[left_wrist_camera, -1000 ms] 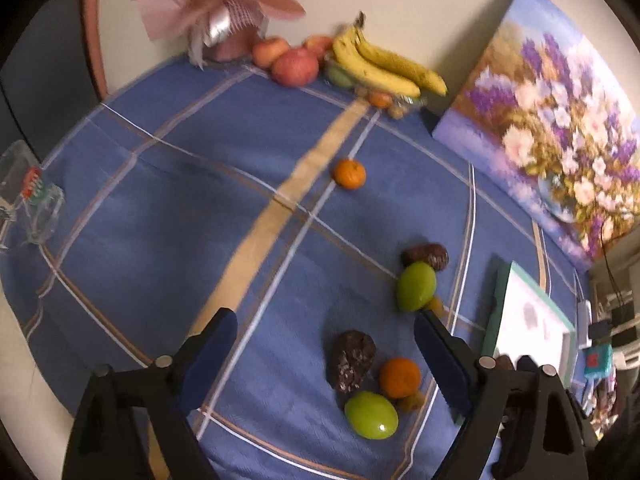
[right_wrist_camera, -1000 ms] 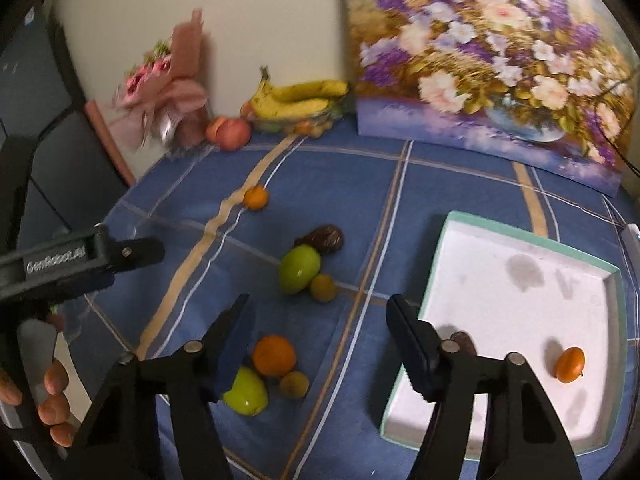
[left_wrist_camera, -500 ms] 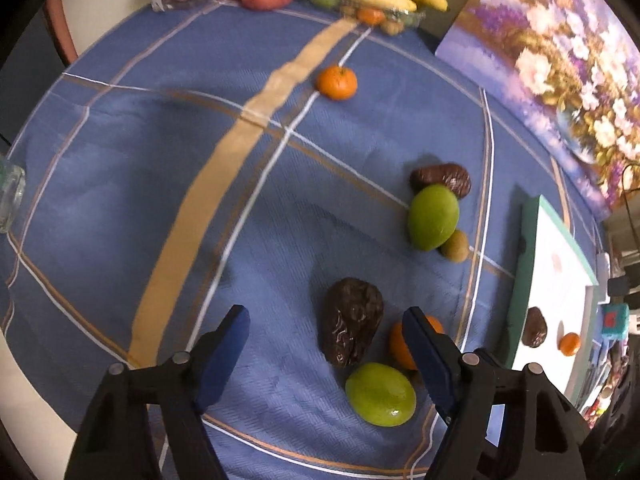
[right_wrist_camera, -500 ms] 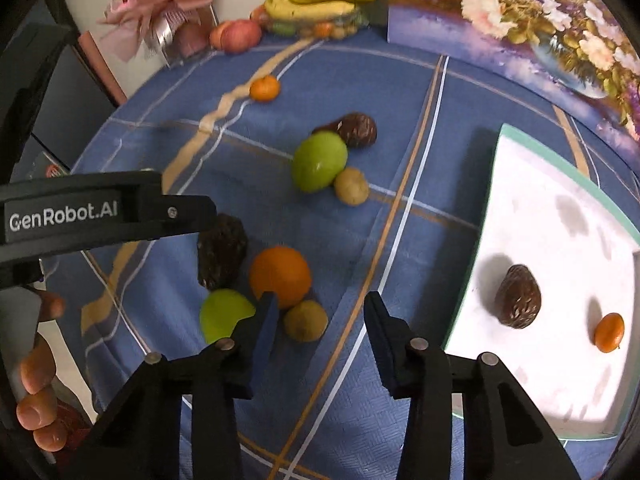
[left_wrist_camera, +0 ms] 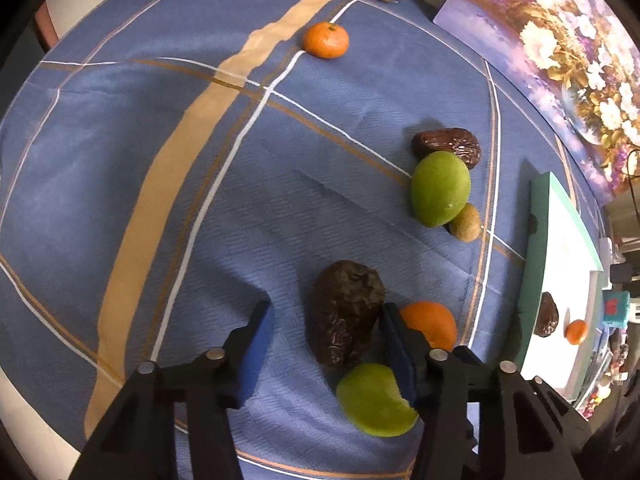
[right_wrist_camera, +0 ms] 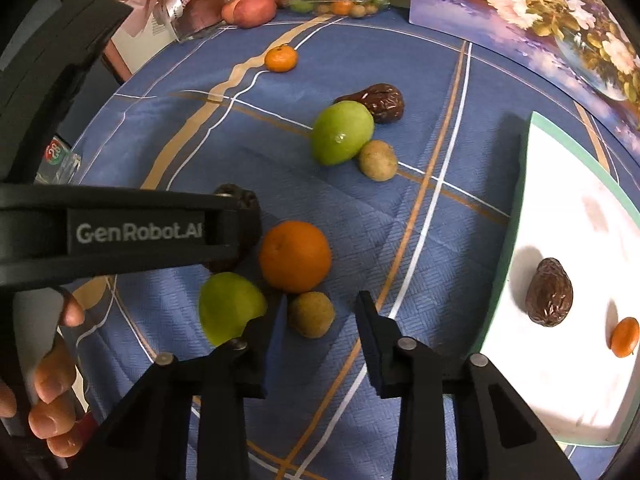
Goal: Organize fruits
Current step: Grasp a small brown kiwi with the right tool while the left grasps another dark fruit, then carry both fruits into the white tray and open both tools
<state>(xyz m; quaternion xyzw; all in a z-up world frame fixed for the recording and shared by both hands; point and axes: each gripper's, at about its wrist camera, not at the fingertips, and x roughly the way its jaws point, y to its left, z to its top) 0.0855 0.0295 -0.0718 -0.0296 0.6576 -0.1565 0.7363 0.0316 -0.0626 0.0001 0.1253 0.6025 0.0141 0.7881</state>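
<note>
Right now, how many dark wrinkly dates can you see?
3: one between the left gripper fingers, one behind the far green fruit, one in the white tray. None looks hidden.

near cluster: wrinkled dark fruit [left_wrist_camera: 346,312], orange [right_wrist_camera: 295,256], green fruit [right_wrist_camera: 230,306], small brown fruit [right_wrist_camera: 311,314] packed tight, touching or nearly
left gripper [left_wrist_camera: 326,326]: spread jaws straddle dark fruit; orange crowds right finger
right gripper [right_wrist_camera: 320,322]: parted jaws flank small brown fruit; green fruit against left finger
open lane: bare tablecloth [left_wrist_camera: 120,140] left of cluster
tray [right_wrist_camera: 560,200]: mostly free
</note>
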